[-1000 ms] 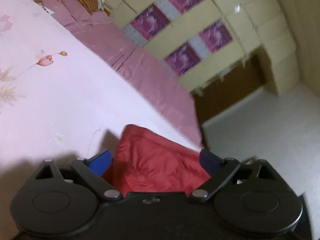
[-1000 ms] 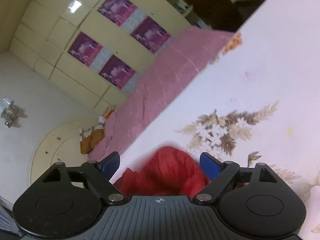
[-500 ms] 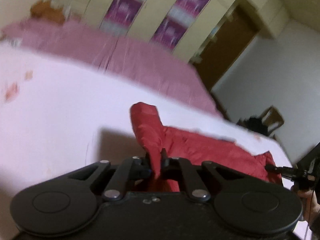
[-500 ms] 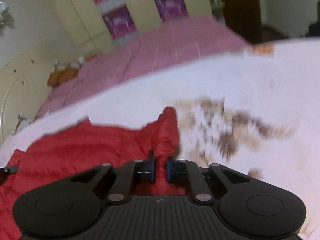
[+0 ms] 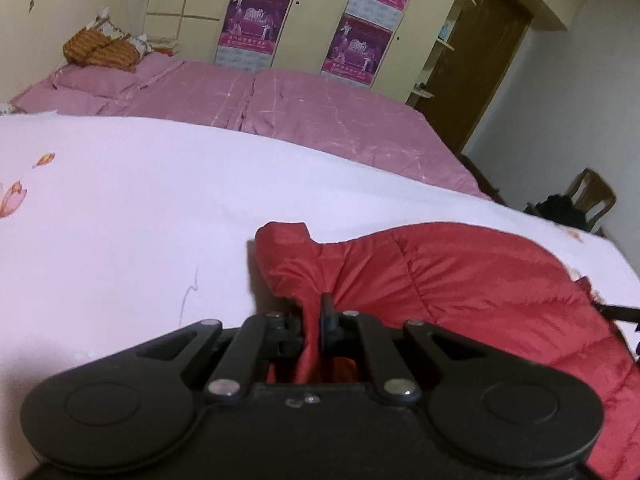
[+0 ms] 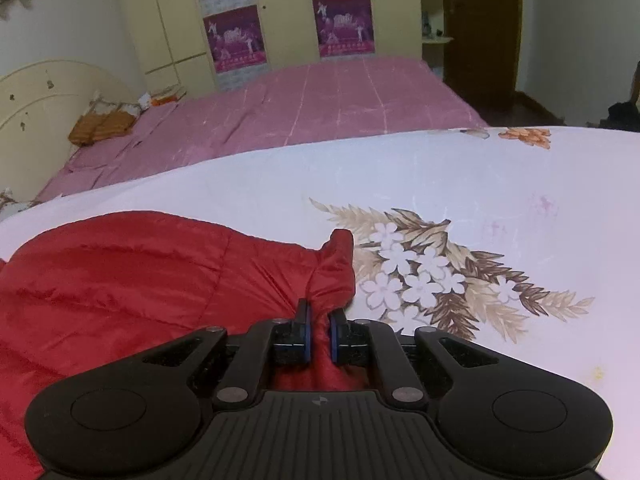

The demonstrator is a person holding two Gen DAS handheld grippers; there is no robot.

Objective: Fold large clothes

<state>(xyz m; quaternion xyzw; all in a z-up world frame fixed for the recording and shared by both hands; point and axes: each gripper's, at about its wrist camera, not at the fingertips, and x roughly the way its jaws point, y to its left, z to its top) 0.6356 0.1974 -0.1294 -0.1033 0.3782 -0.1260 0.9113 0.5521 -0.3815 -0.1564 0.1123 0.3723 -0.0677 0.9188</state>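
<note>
**Both grippers pinched on the red jacket**

My left gripper (image 5: 314, 322) is clamped on a bunched fold of the red quilted jacket (image 5: 460, 280); a corner of fabric pokes up just beyond the fingertips, the rest spreads off to their right. My right gripper (image 6: 319, 330) pinches another corner of the same jacket, whose bulk lies to the fingers' left. Under it all, the white floral sheet (image 6: 420, 184). Beyond that, a pink bed (image 5: 300, 108), then wardrobe doors (image 6: 280, 12).

Right hand-held gripper (image 6: 319, 334) pinched tight on a bunched corner of red jacket (image 6: 132, 280); jacket lies on white floral sheet (image 6: 460, 184) toward its left edge; pink bed (image 6: 320, 100) behind.
</note>
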